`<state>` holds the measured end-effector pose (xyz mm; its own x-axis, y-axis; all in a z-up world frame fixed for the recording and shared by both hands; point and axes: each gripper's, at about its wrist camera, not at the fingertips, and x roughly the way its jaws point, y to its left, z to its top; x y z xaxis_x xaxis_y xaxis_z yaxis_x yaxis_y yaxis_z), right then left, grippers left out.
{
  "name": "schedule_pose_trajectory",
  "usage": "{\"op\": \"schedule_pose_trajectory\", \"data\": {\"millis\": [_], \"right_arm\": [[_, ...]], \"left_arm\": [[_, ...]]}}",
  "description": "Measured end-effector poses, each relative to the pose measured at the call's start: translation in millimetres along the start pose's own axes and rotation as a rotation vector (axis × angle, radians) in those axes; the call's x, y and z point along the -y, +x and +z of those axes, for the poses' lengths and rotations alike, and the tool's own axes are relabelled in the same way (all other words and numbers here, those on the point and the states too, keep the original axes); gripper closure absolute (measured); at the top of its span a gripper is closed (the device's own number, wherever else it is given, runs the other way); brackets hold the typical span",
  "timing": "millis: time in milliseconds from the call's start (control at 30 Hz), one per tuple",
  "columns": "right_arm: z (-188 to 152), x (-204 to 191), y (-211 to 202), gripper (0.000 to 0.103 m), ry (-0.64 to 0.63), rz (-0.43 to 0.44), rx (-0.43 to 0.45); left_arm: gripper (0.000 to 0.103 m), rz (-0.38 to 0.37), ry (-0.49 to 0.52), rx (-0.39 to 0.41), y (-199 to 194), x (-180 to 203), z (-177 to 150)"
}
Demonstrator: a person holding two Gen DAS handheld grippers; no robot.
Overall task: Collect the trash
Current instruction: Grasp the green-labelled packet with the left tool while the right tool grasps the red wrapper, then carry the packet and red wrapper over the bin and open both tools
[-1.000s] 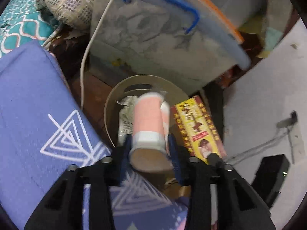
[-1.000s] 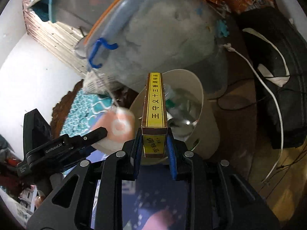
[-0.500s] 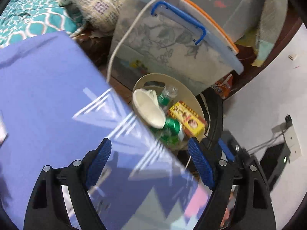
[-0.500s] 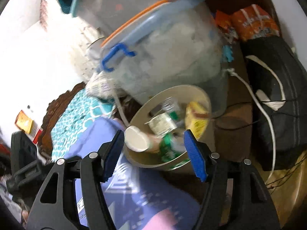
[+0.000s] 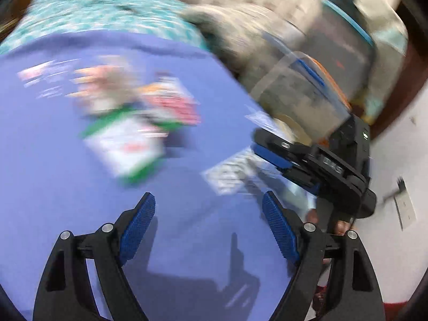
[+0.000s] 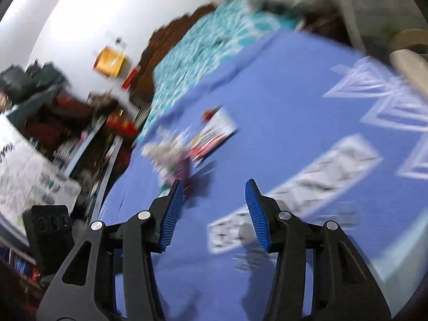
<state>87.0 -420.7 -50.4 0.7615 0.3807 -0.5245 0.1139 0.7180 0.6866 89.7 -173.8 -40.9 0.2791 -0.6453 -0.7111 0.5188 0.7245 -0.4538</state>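
Note:
Both views are blurred by motion. My left gripper (image 5: 208,214) is open and empty above a blue-purple bedspread (image 5: 53,200). A pile of wrappers and packets (image 5: 133,123) lies on the spread ahead of it, with a white and green packet nearest. My right gripper (image 6: 214,203) is open and empty over the same spread; it also shows at the right of the left wrist view (image 5: 307,160). The wrapper pile (image 6: 195,139) lies just ahead and left of the right gripper. The beige trash bin's rim (image 6: 409,40) shows at the far right edge.
A clear storage box with an orange and blue lid (image 5: 307,80) stands beyond the bed. A teal patterned cloth (image 6: 208,45) lies at the head of the bed. Cluttered shelves (image 6: 53,133) stand to the left.
Both grippers dropped their items, the cup and the yellow box, into the bin, opened, and have swung away from it to face the wrappers on the bedspread.

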Motion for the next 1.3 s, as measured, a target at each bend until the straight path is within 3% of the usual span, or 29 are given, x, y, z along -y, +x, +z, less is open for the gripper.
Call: {"op": "schedule_pose_trajectory", "data": {"millis": [67,167,300,367,400,433,533,733,767,833,867,900,1067,1300], "right_arm": [[-2,-22,24,0.048,-0.03,0.012,-0.031],[4,-44,55,0.029,-0.062,-0.001,-0.071],[14,-48,100,0.031,-0.037,-0.031,-0.118],[19,-48,119,0.052,-0.024,-0.03,-0.145],[17,-51,125,0.077,-0.038,-0.045,-0.152],[15,-52,132,0.081,-0.047,-0.054,-0.174],[6,-45,135,0.088,0.013,0.029,-0.225],[-10,-24,132,0.088,0.225,0.29,-0.287],[-13,-22,132,0.088,0.25,0.328,-0.299],[-21,-27,133,0.087,0.251,0.341,-0.304],[-22,-31,132,0.087,0.229,0.319,-0.298],[-23,-35,130,0.085,0.198,0.28,-0.29],[-27,-44,121,0.084,0.056,0.084,-0.23],[-27,-39,98,0.087,0.027,0.036,-0.186]], "left_arm": [[0.026,0.047,-0.064,0.033,-17,-30,0],[0.026,0.107,-0.138,0.065,-34,-66,5],[0.026,0.102,-0.169,0.075,-36,-82,14],[0.026,0.073,-0.183,0.058,-28,-86,18],[0.026,0.05,-0.197,0.043,-22,-88,21],[0.025,0.029,-0.21,0.032,-16,-87,21],[0.024,-0.018,-0.259,0.021,-5,-92,23],[0.021,-0.111,-0.319,0.037,-3,-97,18],[0.024,-0.118,-0.327,0.039,-3,-98,18],[0.06,-0.142,-0.333,0.03,-1,-99,16],[0.091,-0.163,-0.332,0.008,2,-97,15],[0.097,-0.171,-0.335,0.0,4,-97,16],[0.1,-0.175,-0.345,0.041,-11,-98,12],[0.1,-0.141,-0.377,0.051,-21,-107,4]]}}
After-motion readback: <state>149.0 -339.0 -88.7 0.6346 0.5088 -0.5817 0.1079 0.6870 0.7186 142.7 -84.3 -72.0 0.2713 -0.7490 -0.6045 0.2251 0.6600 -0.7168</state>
